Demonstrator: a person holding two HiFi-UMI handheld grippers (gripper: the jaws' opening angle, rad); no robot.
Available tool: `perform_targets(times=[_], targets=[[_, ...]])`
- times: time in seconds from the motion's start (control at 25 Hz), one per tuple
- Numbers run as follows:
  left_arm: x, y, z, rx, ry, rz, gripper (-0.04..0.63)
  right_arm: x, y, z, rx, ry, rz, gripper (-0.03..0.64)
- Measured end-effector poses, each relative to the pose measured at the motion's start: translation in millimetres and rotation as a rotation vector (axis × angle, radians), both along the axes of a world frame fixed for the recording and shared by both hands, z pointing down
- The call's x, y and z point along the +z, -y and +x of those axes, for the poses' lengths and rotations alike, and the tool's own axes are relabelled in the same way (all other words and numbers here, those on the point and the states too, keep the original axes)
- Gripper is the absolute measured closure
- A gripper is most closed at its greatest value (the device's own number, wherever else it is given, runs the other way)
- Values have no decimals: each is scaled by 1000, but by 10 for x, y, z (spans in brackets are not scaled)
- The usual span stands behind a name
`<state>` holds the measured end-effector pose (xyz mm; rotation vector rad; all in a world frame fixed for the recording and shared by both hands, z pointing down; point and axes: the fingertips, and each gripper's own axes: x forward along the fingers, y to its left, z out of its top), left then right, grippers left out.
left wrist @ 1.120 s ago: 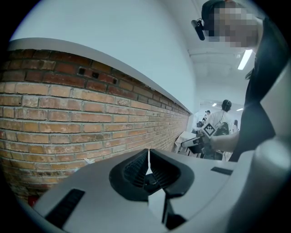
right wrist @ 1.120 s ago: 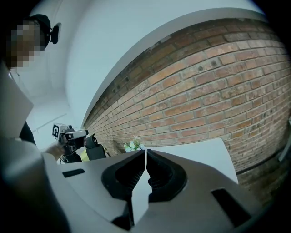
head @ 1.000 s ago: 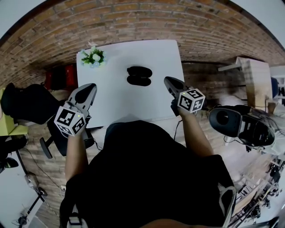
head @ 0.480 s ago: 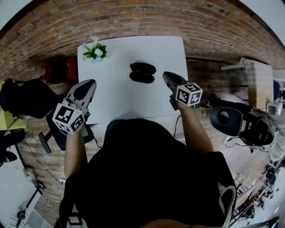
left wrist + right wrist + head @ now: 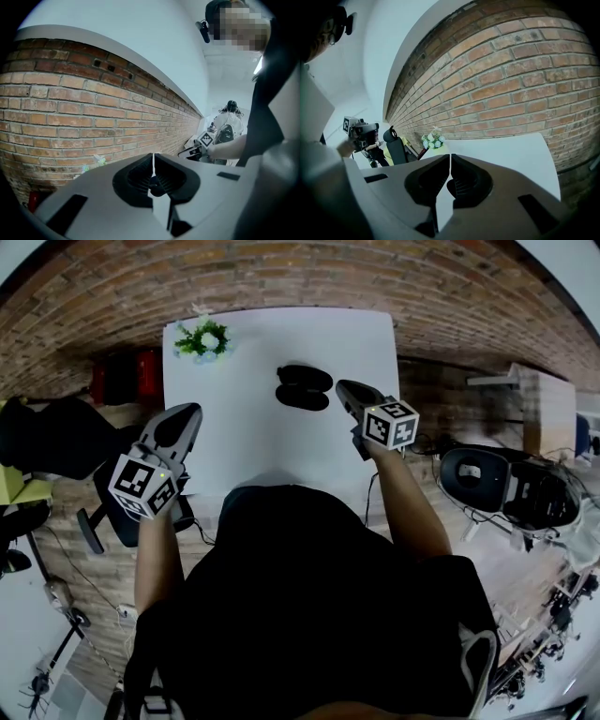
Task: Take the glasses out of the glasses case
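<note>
Both my grippers are empty. Left gripper (image 5: 153,160): jaws closed to a hairline, nothing between. Right gripper (image 5: 450,163): same.

The glasses case (image 5: 303,387) is mid-table toward the far edge, a dark two-lobed shape. From the head view I can't tell if the lid is up or if the glasses show. My right gripper sits just beside it on the right, raised and aimed at the wall; my left is well apart, off the table's near-left edge.

Plan, as I judge it:
- open the jaws before descending, since shut tips would only shove the case
- pin the case base with one gripper and work the lid or frame with the other
- the case looks light and the top smooth, so expect sliding

Surface: white table (image 5: 244,442), bare except for the case and a small flower pot (image 5: 203,338) in the far-left corner. Room: brick wall behind, a dark office chair (image 5: 52,442) to the left, and gear on the floor to the right.
</note>
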<state>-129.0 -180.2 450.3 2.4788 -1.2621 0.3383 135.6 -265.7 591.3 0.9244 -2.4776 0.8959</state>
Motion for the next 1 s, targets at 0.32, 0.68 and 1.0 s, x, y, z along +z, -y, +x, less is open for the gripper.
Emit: perform_targets(times=[0.32,0.68,1.0], targets=[[67,3,-94,-24,-9,-10,578,228,129,-131,-37,-52,-12,592],[143,-37,-210,-53,-11,-22,578,629,179,-230,-69,-116,-68,592],[215,-72,-324,-77,-27,-32,578,877,212,-308,-92,-173,-102,592]])
